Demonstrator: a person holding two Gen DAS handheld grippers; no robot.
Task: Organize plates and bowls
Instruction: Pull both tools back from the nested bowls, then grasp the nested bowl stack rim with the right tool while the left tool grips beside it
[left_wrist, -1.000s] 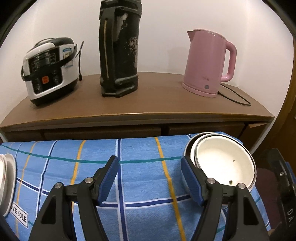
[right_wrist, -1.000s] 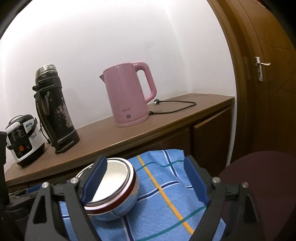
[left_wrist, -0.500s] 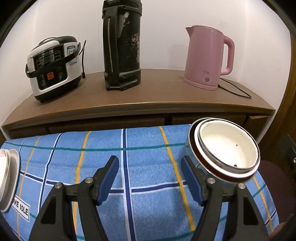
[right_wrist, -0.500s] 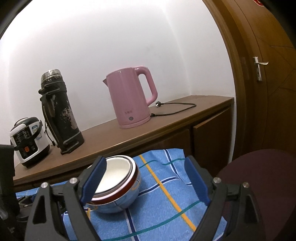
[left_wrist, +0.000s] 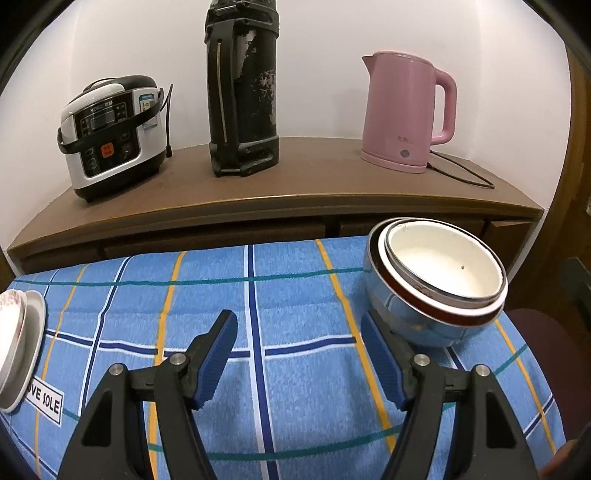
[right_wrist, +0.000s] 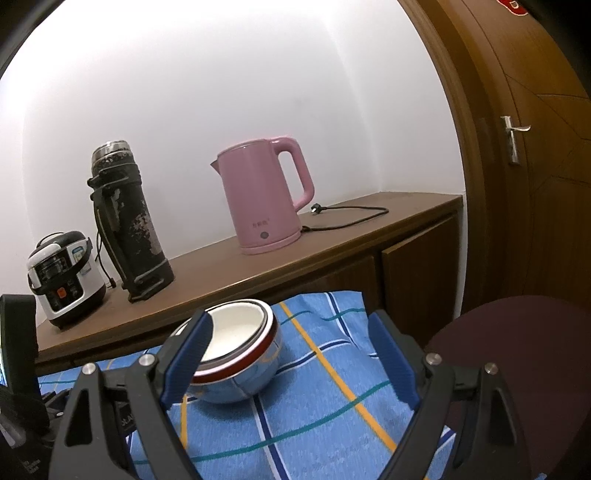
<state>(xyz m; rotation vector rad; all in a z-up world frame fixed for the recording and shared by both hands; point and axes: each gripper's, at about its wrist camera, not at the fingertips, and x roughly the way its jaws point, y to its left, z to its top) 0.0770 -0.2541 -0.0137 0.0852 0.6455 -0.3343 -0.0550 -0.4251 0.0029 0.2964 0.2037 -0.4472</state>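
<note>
A stack of nested bowls (left_wrist: 436, 288), shiny steel outside with a red and white rim and a white inside, rests on the blue checked tablecloth (left_wrist: 280, 295) at the right. It also shows in the right wrist view (right_wrist: 240, 354). My left gripper (left_wrist: 297, 354) is open and empty, just left of the bowls. My right gripper (right_wrist: 290, 363) is open and empty, with its left finger in front of the bowls' rim. A stack of plates (left_wrist: 18, 339) lies at the cloth's left edge.
Behind the table a wooden sideboard (left_wrist: 295, 188) carries a rice cooker (left_wrist: 110, 133), a black thermos (left_wrist: 242, 88) and a pink kettle (left_wrist: 402, 110) with its cord. A dark round stool (right_wrist: 517, 350) and a wooden door (right_wrist: 535, 147) stand at the right.
Both grippers have pulled back and up from the bowls, which now sit farther away on the cloth. More of the cloth shows in both views.
</note>
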